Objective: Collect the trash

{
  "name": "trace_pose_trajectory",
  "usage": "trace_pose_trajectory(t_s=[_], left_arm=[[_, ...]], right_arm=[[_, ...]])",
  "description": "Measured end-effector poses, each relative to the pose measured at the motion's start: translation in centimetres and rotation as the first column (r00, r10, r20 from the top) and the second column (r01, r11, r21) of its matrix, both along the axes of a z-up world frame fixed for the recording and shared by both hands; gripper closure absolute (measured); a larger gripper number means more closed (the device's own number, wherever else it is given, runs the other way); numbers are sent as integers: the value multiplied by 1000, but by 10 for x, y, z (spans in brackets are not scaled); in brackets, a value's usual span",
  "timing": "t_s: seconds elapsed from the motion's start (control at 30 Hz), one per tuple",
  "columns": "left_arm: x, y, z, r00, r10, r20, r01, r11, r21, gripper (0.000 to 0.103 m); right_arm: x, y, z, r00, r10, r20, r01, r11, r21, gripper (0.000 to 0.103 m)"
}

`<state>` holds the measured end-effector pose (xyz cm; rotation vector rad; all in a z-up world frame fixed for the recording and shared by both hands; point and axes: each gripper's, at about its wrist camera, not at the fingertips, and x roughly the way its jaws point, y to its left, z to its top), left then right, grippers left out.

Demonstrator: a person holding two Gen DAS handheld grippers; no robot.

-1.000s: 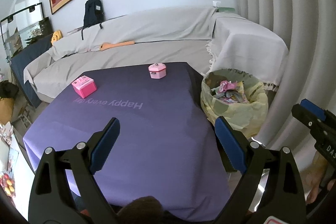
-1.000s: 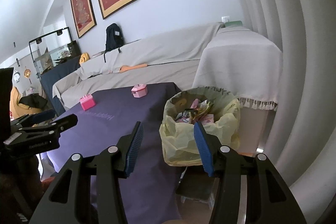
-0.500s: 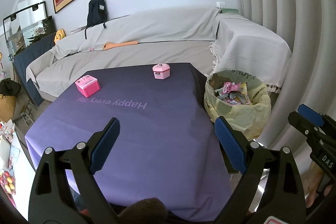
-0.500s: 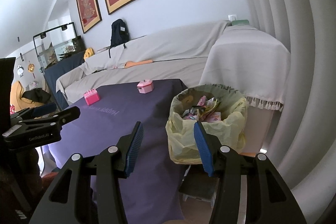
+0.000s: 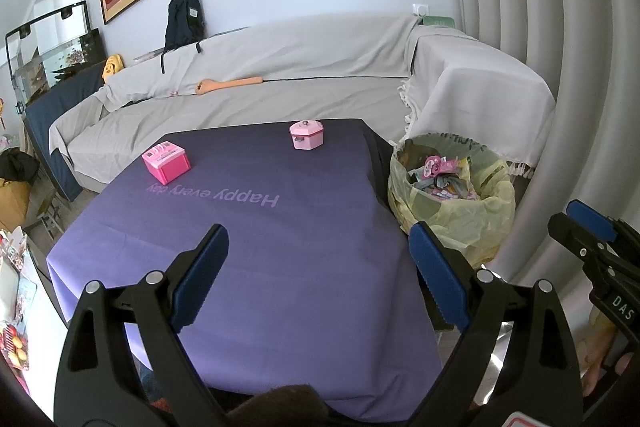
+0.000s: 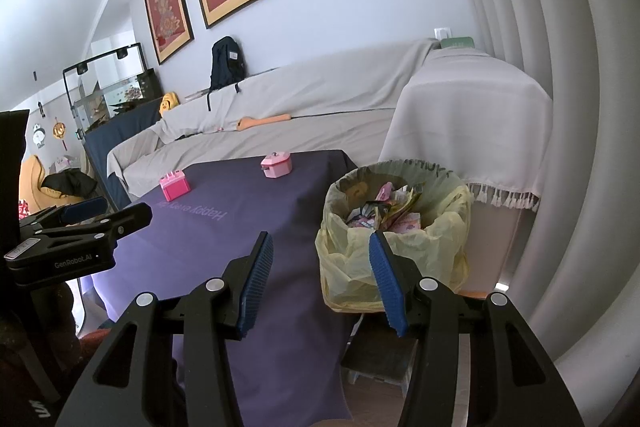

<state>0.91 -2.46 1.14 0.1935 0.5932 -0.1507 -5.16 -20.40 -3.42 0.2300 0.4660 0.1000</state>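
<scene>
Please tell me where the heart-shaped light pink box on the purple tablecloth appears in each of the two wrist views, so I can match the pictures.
Left wrist view: the heart-shaped light pink box sits above centre, near the far edge of the purple tablecloth.
Right wrist view: the same box is left of centre, in the middle height.
Shared landmark: the trash bin lined with a yellow plastic bag, right of the box in both.

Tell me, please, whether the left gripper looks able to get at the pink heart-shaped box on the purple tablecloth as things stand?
Probably yes. The left gripper is open and empty, and only bare tablecloth lies between it and the heart-shaped box near the far edge; it would need a long forward reach.
</scene>
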Motion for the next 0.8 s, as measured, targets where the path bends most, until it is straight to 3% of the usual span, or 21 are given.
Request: trace_pose_trajectory(t_s=[0.8], left_arm=[[-2,-3,0,1000,2,2,-2,1000,-3,16]], right_arm=[[-1,-2,-2,1000,-8,4,8,1000,3,55]])
